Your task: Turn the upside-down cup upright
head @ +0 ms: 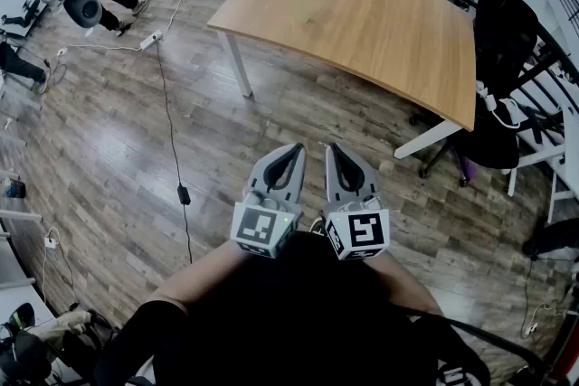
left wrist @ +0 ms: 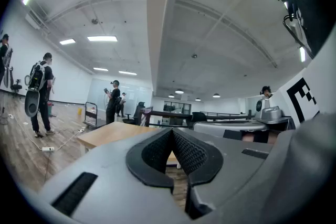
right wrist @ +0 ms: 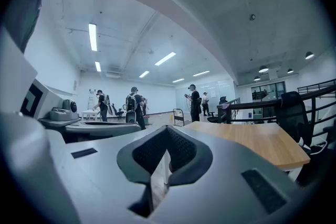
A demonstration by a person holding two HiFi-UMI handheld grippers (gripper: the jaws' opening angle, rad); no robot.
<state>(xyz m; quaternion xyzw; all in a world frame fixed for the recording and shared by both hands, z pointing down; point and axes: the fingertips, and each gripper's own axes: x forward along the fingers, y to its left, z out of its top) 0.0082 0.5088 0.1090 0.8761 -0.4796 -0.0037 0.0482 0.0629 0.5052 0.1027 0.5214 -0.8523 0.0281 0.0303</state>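
Left claw [head: 291, 149]: shut with nothing between the jaws, held level close to your body.
Right claw [head: 335, 149]: also shut and empty, just beside the left claw.
Cup: it cannot be made out in any view. The table [head: 362, 23] shows only a faint pale mark [head: 311, 10], and you cannot tell what that is.
Step in hand: probably the approach. Walk up to the table and find the cup before you commit either claw.
Doing it well: open one claw wide before you reach. Take the cup by its side wall so that a roll of your wrist brings it upright, then set it down on its base before you let go.
In the way: a cable [head: 170, 117] runs along the floor to your left, so step past it. A chair [head: 502, 41] crowds the table's right end, so the near edge looks the easier way in.
Around: people [left wrist: 39, 89] stand well apart and out of your path.
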